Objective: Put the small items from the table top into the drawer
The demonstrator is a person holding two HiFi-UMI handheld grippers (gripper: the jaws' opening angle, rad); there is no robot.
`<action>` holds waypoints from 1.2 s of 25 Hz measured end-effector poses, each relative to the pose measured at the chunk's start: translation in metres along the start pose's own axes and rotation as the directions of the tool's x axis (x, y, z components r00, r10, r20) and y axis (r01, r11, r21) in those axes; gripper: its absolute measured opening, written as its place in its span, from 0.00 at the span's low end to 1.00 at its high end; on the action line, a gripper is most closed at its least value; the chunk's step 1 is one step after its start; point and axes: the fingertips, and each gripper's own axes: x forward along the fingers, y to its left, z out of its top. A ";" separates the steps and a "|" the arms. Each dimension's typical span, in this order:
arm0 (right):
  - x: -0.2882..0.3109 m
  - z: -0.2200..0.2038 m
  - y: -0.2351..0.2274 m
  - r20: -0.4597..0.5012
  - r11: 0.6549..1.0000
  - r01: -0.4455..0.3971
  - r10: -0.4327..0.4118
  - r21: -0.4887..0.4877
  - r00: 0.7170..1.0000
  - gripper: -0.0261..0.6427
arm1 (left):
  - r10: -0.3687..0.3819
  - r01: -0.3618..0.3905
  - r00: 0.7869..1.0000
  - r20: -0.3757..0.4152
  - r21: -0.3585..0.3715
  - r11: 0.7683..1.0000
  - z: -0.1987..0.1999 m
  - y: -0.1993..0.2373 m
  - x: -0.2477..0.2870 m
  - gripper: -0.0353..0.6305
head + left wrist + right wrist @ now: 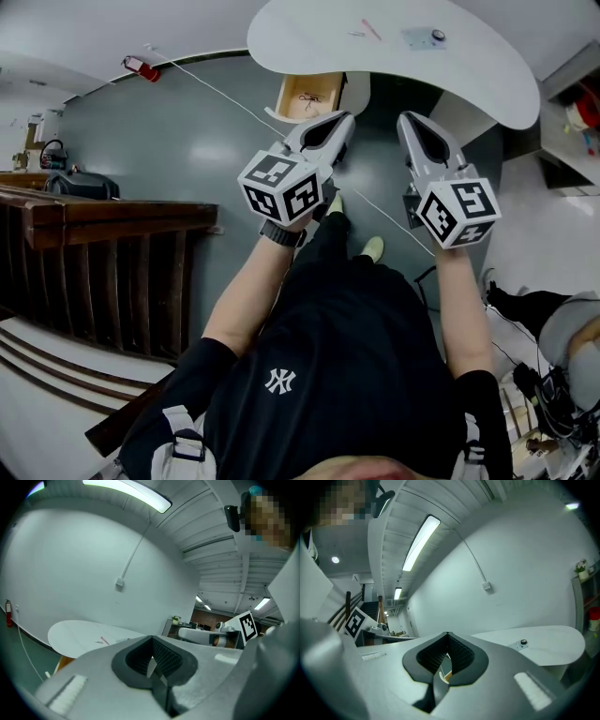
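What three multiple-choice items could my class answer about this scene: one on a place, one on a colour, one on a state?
1. Where is the drawer relative to the table?
A. on top of it
B. under its top
C. far behind it

2. What colour is the table top?
A. black
B. red
C. white

3. In what state is the right gripper?
A. shut and empty
B. wide open
C. shut on a pen

Answers:
1. B: the head view shows the drawer pulled out just below the top's edge.
2. C: the top looks white in all three views.
3. A: in the right gripper view its jaws meet at the tips with nothing between them.
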 end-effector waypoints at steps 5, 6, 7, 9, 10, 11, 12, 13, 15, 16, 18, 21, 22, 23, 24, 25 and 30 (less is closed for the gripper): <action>0.033 -0.006 -0.006 -0.025 1.000 0.011 -0.012 -0.008 1.000 0.07 | -0.014 0.014 1.000 -0.016 -0.007 1.000 -0.003 0.029 0.015 0.05; 0.041 -0.007 -0.009 -0.029 1.000 0.019 -0.019 -0.009 0.999 0.07 | -0.020 0.020 1.000 -0.020 -0.006 1.000 -0.003 0.036 0.020 0.05; 0.050 -0.006 -0.013 -0.032 1.000 0.027 -0.027 -0.011 0.999 0.07 | -0.026 0.026 0.999 -0.025 -0.004 1.000 -0.002 0.044 0.026 0.05; 0.069 -0.005 -0.020 -0.038 0.999 0.041 -0.041 -0.013 0.998 0.07 | -0.036 0.037 0.999 -0.034 0.006 0.999 0.003 0.061 0.037 0.05; 0.079 -0.004 -0.023 -0.040 0.999 0.048 -0.048 -0.013 0.998 0.07 | -0.042 0.042 0.998 -0.039 0.012 0.999 0.005 0.070 0.042 0.05; 0.089 -0.003 -0.026 -0.042 0.998 0.055 -0.056 -0.013 0.998 0.07 | -0.048 0.048 0.998 -0.045 0.017 0.999 0.008 0.079 0.048 0.05; 0.100 -0.003 -0.029 -0.045 0.998 0.063 -0.063 -0.013 0.997 0.07 | -0.054 0.055 0.997 -0.051 0.022 0.998 0.010 0.088 0.053 0.05; 0.111 -0.003 -0.031 -0.047 0.997 0.070 -0.070 -0.013 0.996 0.07 | -0.060 0.061 0.997 -0.057 0.025 0.998 0.012 0.097 0.058 0.05; 0.131 -0.005 -0.035 -0.053 0.997 0.081 -0.081 -0.015 0.995 0.07 | -0.069 0.071 0.995 -0.066 0.026 0.997 0.015 0.117 0.069 0.05; 0.141 -0.005 -0.037 -0.056 0.996 0.085 -0.086 -0.016 0.995 0.07 | -0.074 0.076 0.995 -0.070 0.024 0.997 0.016 0.126 0.074 0.05; 0.159 -0.005 -0.042 -0.059 0.995 0.098 -0.098 -0.016 0.993 0.07 | -0.086 0.088 0.993 -0.079 0.024 0.996 0.019 0.143 0.084 0.05; 0.187 -0.003 -0.052 -0.062 0.992 0.123 -0.124 -0.014 0.990 0.07 | -0.108 0.112 0.989 -0.098 0.033 0.993 0.023 0.166 0.101 0.05; 0.195 -0.003 -0.055 -0.064 0.991 0.132 -0.133 -0.014 0.989 0.07 | -0.116 0.120 0.988 -0.105 0.039 0.992 0.024 0.173 0.106 0.05; 0.202 -0.002 -0.056 -0.066 0.990 0.141 -0.142 -0.016 0.988 0.07 | -0.123 0.129 0.986 -0.113 0.046 0.991 0.025 0.180 0.110 0.05; 0.209 -0.002 -0.057 -0.067 0.989 0.149 -0.150 -0.018 0.986 0.07 | -0.129 0.137 0.984 -0.122 0.054 0.989 0.026 0.186 0.114 0.05; 0.215 -0.002 -0.058 -0.070 0.987 0.157 -0.158 -0.021 0.985 0.07 | -0.135 0.144 0.982 -0.131 0.062 0.988 0.026 0.192 0.118 0.05; 0.237 -0.014 -0.071 -0.100 0.981 0.190 -0.192 -0.027 0.976 0.07 | -0.146 0.166 0.974 -0.171 0.106 0.981 0.021 0.218 0.146 0.05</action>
